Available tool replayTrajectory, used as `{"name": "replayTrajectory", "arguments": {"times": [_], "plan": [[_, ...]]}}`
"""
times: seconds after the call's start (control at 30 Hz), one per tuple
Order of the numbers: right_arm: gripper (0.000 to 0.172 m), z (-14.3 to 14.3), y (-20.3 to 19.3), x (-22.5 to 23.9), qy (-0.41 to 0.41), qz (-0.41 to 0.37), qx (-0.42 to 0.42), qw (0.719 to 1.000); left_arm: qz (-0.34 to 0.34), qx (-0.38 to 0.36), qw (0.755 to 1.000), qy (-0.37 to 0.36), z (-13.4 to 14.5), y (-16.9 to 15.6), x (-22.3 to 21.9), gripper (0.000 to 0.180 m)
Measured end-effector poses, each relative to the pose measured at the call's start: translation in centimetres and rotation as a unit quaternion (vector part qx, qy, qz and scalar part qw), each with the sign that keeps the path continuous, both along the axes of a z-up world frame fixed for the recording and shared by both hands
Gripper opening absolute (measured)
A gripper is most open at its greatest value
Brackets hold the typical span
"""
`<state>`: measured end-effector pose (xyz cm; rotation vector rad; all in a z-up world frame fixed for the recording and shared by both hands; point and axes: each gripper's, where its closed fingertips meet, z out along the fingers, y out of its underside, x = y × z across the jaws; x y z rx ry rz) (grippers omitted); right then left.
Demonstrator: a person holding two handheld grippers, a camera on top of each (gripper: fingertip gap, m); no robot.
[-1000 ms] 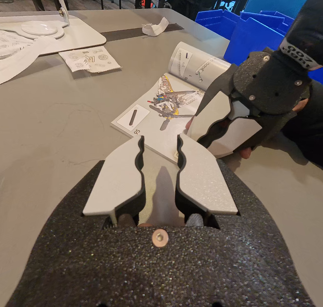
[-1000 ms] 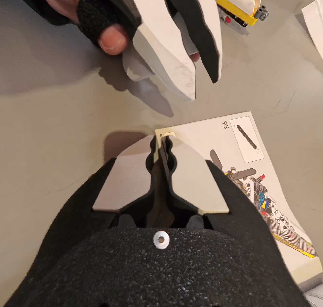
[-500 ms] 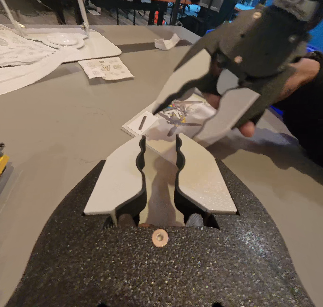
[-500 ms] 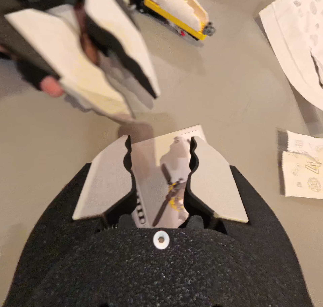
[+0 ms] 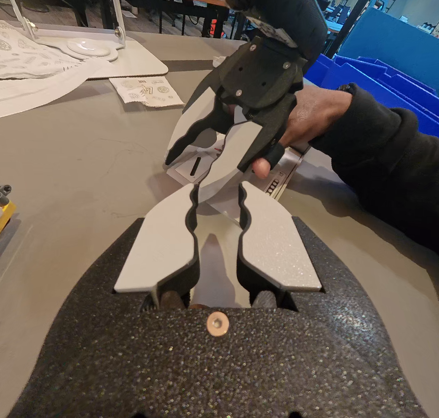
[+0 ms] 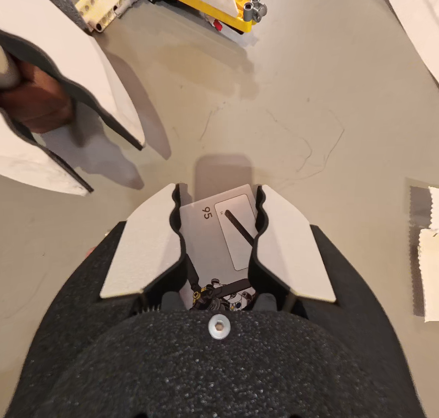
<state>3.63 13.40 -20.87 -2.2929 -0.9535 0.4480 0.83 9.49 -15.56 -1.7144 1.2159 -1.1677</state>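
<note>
- While the two grippers are coming close together over the grey table [image 5: 83, 157], the left gripper [image 5: 217, 188] is sitting low in the middle of the left wrist view with its two fingers apart. Nothing is sitting between them but bare table and the near edge of a shiny page.
- The right gripper [image 6: 217, 188] is also standing open. In its own view the corner of a picture booklet [image 6: 213, 228] is showing in the gap between its fingers, and the pads are not squeezing it.
- In the left wrist view the right gripper [image 5: 185, 172] is pointing down from the upper middle of the frame, with a hand [image 5: 316, 114] in a dark sleeve holding it. Its fingertips are hanging just over the booklet [image 5: 282, 176], which is lying open on the table just past the left gripper's tips.
- One page of the booklet is looking curled up, not flat. I cannot tell if a finger is touching it.
- A yellow and white brick toy [image 6: 202, 4] is lying at the top of the right wrist view, well apart from both grippers. No gripper is touching it.
- A torn white paper bag [image 5: 147, 90] is lying in the upper left of the left wrist view, and blue bins [image 5: 380, 81] are standing at the upper right.
</note>
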Motion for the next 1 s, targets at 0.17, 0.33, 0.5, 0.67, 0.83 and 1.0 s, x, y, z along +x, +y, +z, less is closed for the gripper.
{"name": "replayTrajectory", "arguments": {"times": [0.17,0.33,0.5,0.67,0.83,1.0], "plan": [[0.061,-0.4,-0.4,0.2,-0.002,0.0,0.004,1.0,-0.003,-0.011,1.0,0.003,-0.1,0.0,0.1,0.034],[0.059,-0.4,-0.8,0.1,0.001,0.001,0.017,1.0,-0.005,-0.011,1.0,0.005,-0.2,0.0,0.1,0.033],[0.056,-0.2,-0.9,0.1,-0.002,0.001,0.034,0.999,-0.006,-0.01,1.0,0.005,-0.2,-0.1,0.1,0.033],[0.048,0.1,-0.9,0.1,-0.003,0.004,0.045,0.999,-0.007,-0.011,1.0,0.005,-0.2,-0.1,0.1,0.033],[0.046,0.6,-1.0,0.2,-0.003,0.002,0.059,0.998,-0.007,-0.011,1.0,0.005,-0.2,-0.1,0.1,0.033],[0.044,0.8,-1.5,0.2,0.003,0.002,0.071,0.997,-0.003,-0.004,1.0,0.017,-0.5,0.1,0.1,0.033]]}}
